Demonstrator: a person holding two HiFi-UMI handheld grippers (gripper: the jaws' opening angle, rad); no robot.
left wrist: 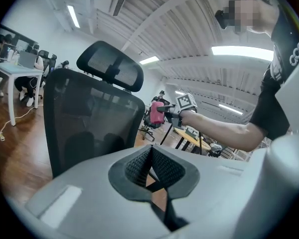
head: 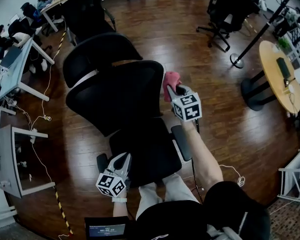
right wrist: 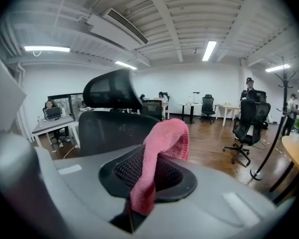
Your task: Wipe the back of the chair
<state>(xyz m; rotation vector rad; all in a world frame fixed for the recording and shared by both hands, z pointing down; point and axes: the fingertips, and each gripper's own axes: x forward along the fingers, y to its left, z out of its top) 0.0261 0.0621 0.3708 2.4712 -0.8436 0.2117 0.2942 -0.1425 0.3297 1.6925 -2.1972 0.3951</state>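
At the chair back (head: 120,96): standing black and meshed in the middle of the head view, with the headrest (head: 97,54) rising beyond it and the seat (head: 145,149) lying on its near side.
Cloth (head: 171,80): pink, bunching up just beside the chair back's upper right edge as the head view shows it. Touching the mesh or hanging just clear of it, not showing either way.
Right gripper (head: 174,87): reaching out at the chair back's right edge, held on an outstretched forearm (head: 202,154). Jaws clamping tight on the cloth (right wrist: 157,153), with one fold arching up above the pads and a tail drooping down between them.
Right gripper view: looking past the cloth to the chair back (right wrist: 114,126) and the headrest (right wrist: 112,91), both lying to the left and behind.
Left gripper (head: 122,157): hanging low at the seat's near left corner, well apart from the chair back. Jaws pressing together pad to pad, gripping nothing.
Left gripper view: looking up from beside the seat at the chair back (left wrist: 89,123) and the headrest (left wrist: 109,66), with the right gripper (left wrist: 164,108) and the pink cloth (left wrist: 153,114) showing at the chair back's right edge.
Floor (head: 165,29): dark wooden boards running all round the chair.
Second office chair (head: 225,9): standing well beyond the chair, to its far right.
Round table (head: 277,79): standing well to the chair's right, pale-topped.
Desks (head: 15,69): lining the room well to the chair's left.
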